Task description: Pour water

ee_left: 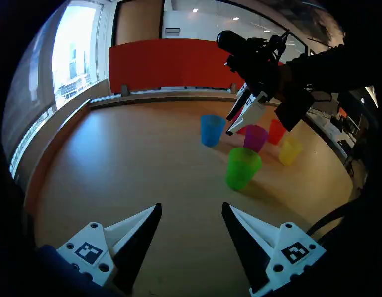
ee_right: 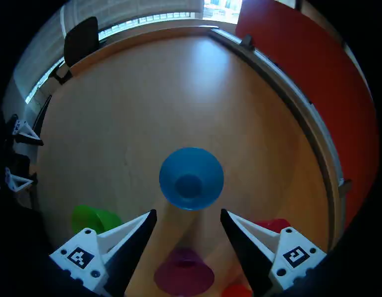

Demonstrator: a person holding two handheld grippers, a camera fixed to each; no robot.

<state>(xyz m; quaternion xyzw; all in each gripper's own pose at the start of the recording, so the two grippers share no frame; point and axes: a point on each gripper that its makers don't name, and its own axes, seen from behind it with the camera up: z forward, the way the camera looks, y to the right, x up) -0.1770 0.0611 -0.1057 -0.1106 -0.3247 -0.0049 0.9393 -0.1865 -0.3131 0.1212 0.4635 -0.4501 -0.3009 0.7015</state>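
Note:
Several plastic cups stand on a wooden table [ee_left: 141, 158]: blue [ee_left: 212, 129], green [ee_left: 242, 167], purple [ee_left: 254, 137], red [ee_left: 276, 131] and yellow [ee_left: 290, 150]. My left gripper [ee_left: 191, 205] is low over the near table, open with nothing between its fingers, well short of the cups. My right gripper [ee_left: 232, 124], held by a hand in a dark sleeve, hangs above the cups. In the right gripper view, the right gripper [ee_right: 188, 212] is open and looks straight down into the blue cup [ee_right: 191, 178], which looks empty. The green cup [ee_right: 94, 219] and purple cup [ee_right: 184, 272] sit beside it.
A red partition [ee_left: 171, 64] runs along the table's far edge, with windows [ee_left: 74, 59] on the left. A red cup [ee_right: 272, 225] stands close to the partition [ee_right: 309, 74]. A dark chair [ee_right: 81, 42] stands past the table's far side. Wide bare tabletop lies left of the cups.

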